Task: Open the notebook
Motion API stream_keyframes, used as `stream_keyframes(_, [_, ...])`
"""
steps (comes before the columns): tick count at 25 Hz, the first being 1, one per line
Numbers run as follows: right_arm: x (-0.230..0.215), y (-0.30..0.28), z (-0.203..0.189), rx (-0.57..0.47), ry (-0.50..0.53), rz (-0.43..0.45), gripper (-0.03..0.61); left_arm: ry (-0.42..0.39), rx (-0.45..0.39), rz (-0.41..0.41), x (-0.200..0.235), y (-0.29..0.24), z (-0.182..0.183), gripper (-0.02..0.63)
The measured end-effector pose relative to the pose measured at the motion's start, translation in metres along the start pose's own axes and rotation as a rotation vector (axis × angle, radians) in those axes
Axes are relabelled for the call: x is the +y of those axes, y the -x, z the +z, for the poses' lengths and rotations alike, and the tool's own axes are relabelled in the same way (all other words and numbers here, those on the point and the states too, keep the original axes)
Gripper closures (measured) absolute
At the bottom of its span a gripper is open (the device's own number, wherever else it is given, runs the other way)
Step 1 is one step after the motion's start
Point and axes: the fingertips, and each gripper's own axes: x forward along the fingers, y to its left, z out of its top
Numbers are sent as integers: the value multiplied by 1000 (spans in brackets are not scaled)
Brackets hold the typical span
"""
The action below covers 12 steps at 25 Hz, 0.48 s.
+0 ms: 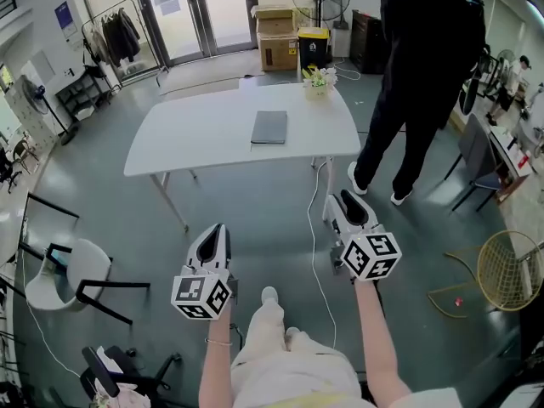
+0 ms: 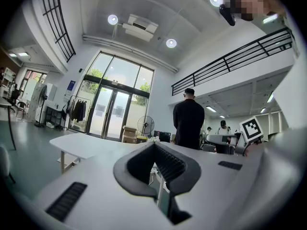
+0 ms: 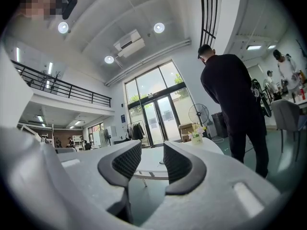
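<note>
Floor: grey-green floor (image 1: 255, 219) fills most of the head view.
Table: a white table (image 1: 195, 134) stands in the upper middle of the head view, well apart from both grippers.
Standing person: a person in dark clothes (image 1: 429, 66) stands near the table's right end, back turned to both gripper views.
Chair: a white chair (image 1: 55, 283) with black legs sits at the lower left.
Left gripper: the left gripper (image 1: 216, 230) is held low in front of the wearer, pointing toward the table. Its jaws are closed tip to tip, with nothing between them.
Right gripper: the right gripper (image 1: 343, 199) is alongside it. Its jaws are apart with an empty gap.
Notebook: the grey notebook (image 1: 269, 127) lies closed and flat on the table, right of its middle, untouched.
Flowers: a small bunch of flowers (image 1: 319, 81) stands at the table's far edge, beyond the notebook.
</note>
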Motion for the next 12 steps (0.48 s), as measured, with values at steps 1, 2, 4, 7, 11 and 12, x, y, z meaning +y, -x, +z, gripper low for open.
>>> stream_keyframes(1, [-3,-8,-1,3,-2,-2,451,4,3,1,4,-7,-1,615])
stream_keyframes(2, [-6,-16,-2,6,-4,-4,449,7,5,3,9,-15,-2,615])
stream_keyframes(4, [-11,-32,-6,14,-3,-10,448,14,10,4,20,-30,-4,615])
stream_keyframes(7, [-19,-61,-12,19,-8,-25,448,21,13,0,42,-56,-6,615])
stream_keyframes(11, [-31,-104,-15,27,-16,-45,448,30,23,-11,69,-98,-4,614])
stream_keyframes(12, [-34,-115,-16,29,-19,-53,448,34,28,-14,75,-108,-4,615])
